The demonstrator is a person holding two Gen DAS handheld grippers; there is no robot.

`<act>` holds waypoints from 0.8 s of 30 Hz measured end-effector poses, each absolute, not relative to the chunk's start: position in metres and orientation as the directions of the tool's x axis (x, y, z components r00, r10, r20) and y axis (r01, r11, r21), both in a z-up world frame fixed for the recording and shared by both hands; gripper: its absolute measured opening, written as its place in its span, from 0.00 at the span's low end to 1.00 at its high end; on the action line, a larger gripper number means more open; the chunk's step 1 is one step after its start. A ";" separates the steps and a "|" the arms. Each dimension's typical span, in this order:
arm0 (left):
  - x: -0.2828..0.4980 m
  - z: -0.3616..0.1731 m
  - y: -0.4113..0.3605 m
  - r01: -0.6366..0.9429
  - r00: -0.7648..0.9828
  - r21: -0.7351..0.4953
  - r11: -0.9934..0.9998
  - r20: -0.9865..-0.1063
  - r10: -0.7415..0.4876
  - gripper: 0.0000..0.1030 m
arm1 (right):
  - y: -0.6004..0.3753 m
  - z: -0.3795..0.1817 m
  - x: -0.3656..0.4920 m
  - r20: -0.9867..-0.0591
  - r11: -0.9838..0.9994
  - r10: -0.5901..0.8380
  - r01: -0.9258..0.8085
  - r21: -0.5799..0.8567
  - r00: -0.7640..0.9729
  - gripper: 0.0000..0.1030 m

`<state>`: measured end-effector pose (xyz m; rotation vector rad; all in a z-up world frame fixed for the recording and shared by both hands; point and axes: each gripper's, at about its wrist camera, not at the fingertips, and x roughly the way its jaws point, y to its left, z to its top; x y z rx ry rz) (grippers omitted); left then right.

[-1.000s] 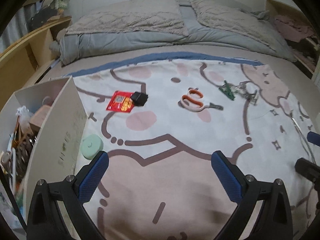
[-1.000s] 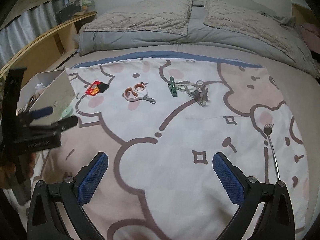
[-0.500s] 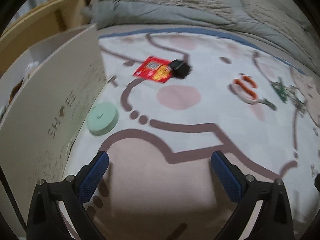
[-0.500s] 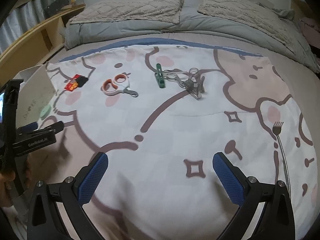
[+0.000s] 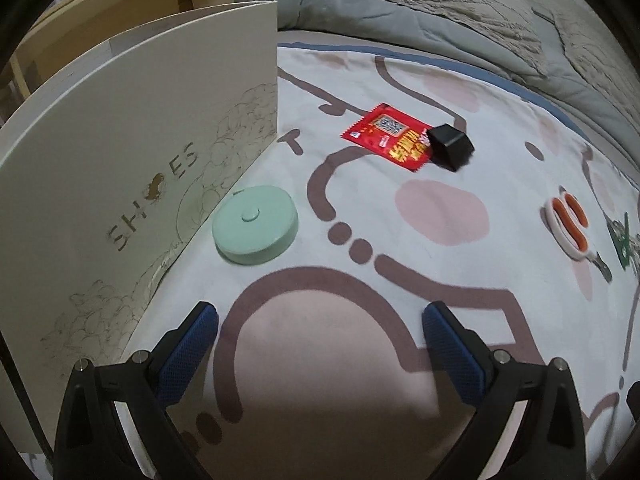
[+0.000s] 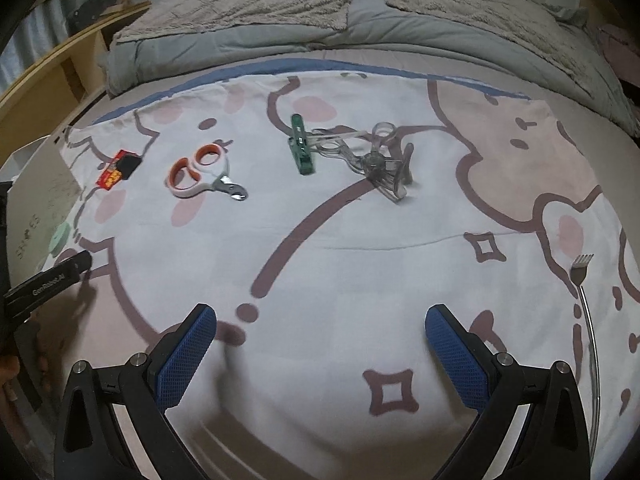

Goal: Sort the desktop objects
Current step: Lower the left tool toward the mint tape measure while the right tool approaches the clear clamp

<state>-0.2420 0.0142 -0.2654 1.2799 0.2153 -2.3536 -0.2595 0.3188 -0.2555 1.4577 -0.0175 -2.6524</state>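
Note:
My left gripper (image 5: 320, 328) is open and empty, low over the patterned sheet. A mint green round disc (image 5: 255, 230) lies just ahead and left of it, against the white shoe box (image 5: 120, 184). Farther on lie a red packet (image 5: 390, 142) and a black cube (image 5: 450, 147). My right gripper (image 6: 320, 332) is open and empty above the sheet. Ahead of it lie orange-and-white scissors (image 6: 200, 172), a green clip (image 6: 302, 150), clear plastic clips (image 6: 376, 160) and a metal fork (image 6: 586, 312) at the right.
The left gripper also shows at the left edge of the right wrist view (image 6: 48, 280). Grey pillows and a duvet (image 6: 320, 12) lie at the far end. A wooden shelf (image 6: 52, 64) runs along the left.
My left gripper has moved forward, left and down toward the green disc and the box. My right gripper has moved forward and lower toward the scissors and clips.

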 end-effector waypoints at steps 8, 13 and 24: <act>-0.245 -0.272 0.013 0.460 -0.470 0.057 -0.886 -0.831 -0.297 1.00 | 0.336 -0.269 -0.276 -0.848 -0.998 -0.059 0.003 0.068 -0.527 1.00; -0.246 -0.272 0.013 0.464 -0.463 0.055 -0.884 -0.836 -0.295 1.00 | 0.341 -0.270 -0.281 -0.841 -0.998 -0.033 -0.028 0.057 -0.541 1.00; -0.261 -0.275 0.009 0.489 -0.457 0.047 -0.871 -0.837 -0.301 1.00 | 0.363 -0.275 -0.315 -0.847 -0.992 0.051 -0.128 0.021 -0.528 1.00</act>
